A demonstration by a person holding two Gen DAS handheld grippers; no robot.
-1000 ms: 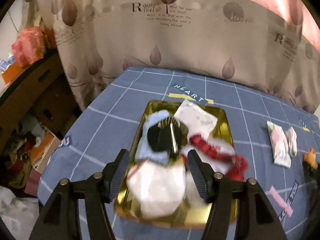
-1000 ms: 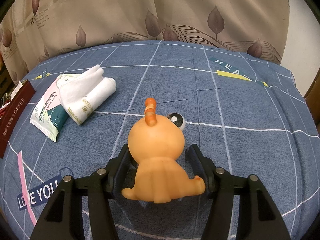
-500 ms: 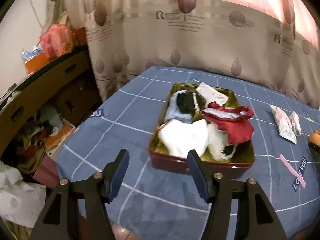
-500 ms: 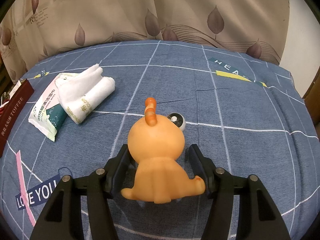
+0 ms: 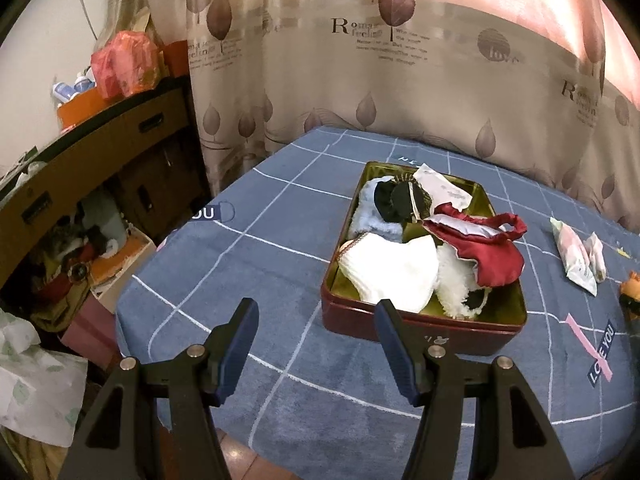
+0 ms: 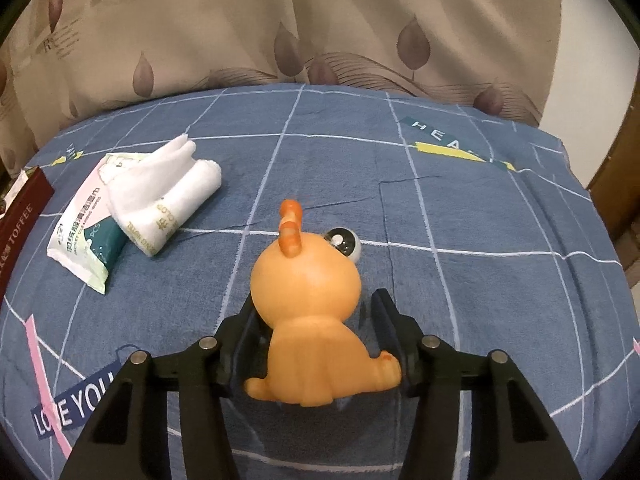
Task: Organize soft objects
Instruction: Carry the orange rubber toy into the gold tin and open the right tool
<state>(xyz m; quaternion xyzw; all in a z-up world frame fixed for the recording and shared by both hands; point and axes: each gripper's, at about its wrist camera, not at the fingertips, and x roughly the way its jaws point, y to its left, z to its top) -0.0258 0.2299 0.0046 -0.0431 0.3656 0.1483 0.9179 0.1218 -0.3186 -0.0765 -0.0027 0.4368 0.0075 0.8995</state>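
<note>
Right gripper (image 6: 316, 332) — jaws closing around the orange toy (image 6: 316, 320), which sits upright on the blue cloth (image 6: 460, 208) between the two fingers. The left finger touches the toy's side; the right finger (image 6: 390, 328) stands just off its body with a sliver of cloth showing between, so the pads do not yet squeeze it. The toy faces away from the camera, one big eye at 1 o'clock on its head, a striped stalk at 12.

From the toy, at 10 o'clock and well apart: a white rolled towel (image 6: 168, 204) lying partly on a wipes packet (image 6: 80, 240). At 9 o'clock, at the view's edge, the dark red wall of a tin (image 6: 18, 216).

Left gripper (image 5: 314, 340) — spread wide, nothing between the fingers, hanging over the cloth near the table's front edge. The tin (image 5: 420, 330) lies at 1 o'clock from it, close by, lid off. Inside: a white fluffy piece (image 5: 390, 272) at the near side, a red pouch (image 5: 484, 248) draped over the right rim, a pale blue soft item (image 5: 372, 216) and a black one (image 5: 394, 200) toward the far end.

Leaf-print curtain (image 5: 400, 80) behind.
</note>
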